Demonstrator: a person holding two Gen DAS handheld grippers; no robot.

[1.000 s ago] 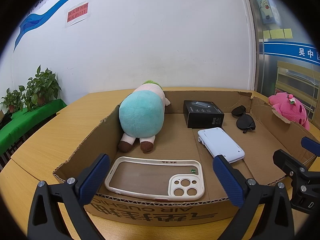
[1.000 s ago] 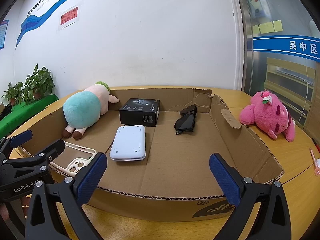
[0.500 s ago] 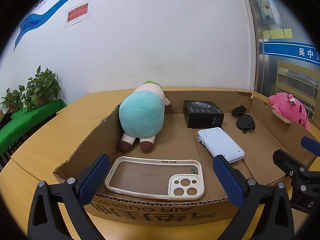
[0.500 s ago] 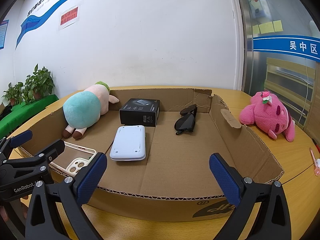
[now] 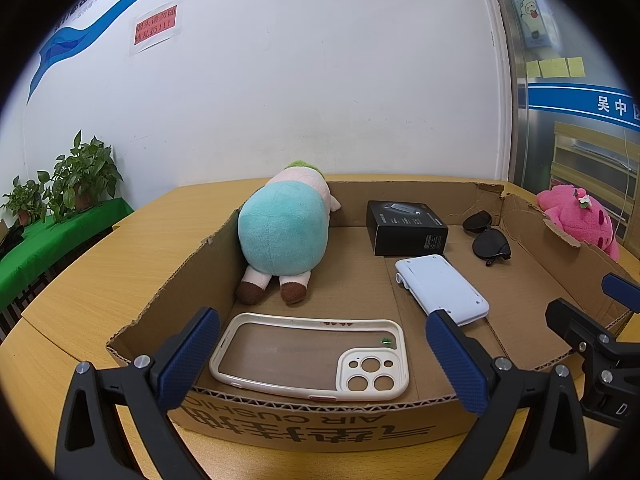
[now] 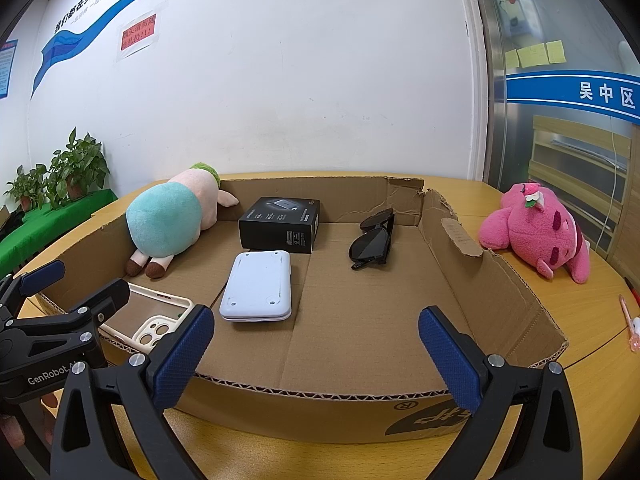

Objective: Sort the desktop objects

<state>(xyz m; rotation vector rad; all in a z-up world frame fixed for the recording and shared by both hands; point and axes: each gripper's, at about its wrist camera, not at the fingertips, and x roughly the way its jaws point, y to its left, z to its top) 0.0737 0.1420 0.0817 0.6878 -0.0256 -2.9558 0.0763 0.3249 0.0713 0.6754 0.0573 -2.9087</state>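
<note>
A shallow cardboard box (image 5: pixel 320 424) (image 6: pixel 304 404) lies on the wooden table. Inside it are a teal and pink plush (image 5: pixel 284 232) (image 6: pixel 168 220), a black box (image 5: pixel 406 226) (image 6: pixel 280 224), black sunglasses (image 5: pixel 488 238) (image 6: pixel 372 240), a white flat device (image 5: pixel 440 288) (image 6: pixel 258 286) and a cream phone case (image 5: pixel 312 356) (image 6: pixel 156 316). A pink plush (image 5: pixel 576 216) (image 6: pixel 536 228) lies on the table right of the box. My left gripper (image 5: pixel 324 360) is open and empty at the box's near wall. My right gripper (image 6: pixel 316 352) is open and empty there too.
Potted plants (image 5: pixel 64 184) stand on a green-covered surface at the far left. A pink pen (image 6: pixel 630 320) lies on the table at the right edge. A white wall stands behind the table. Each gripper shows in the other's view, the left one (image 6: pixel 60 312) and the right one (image 5: pixel 592 332).
</note>
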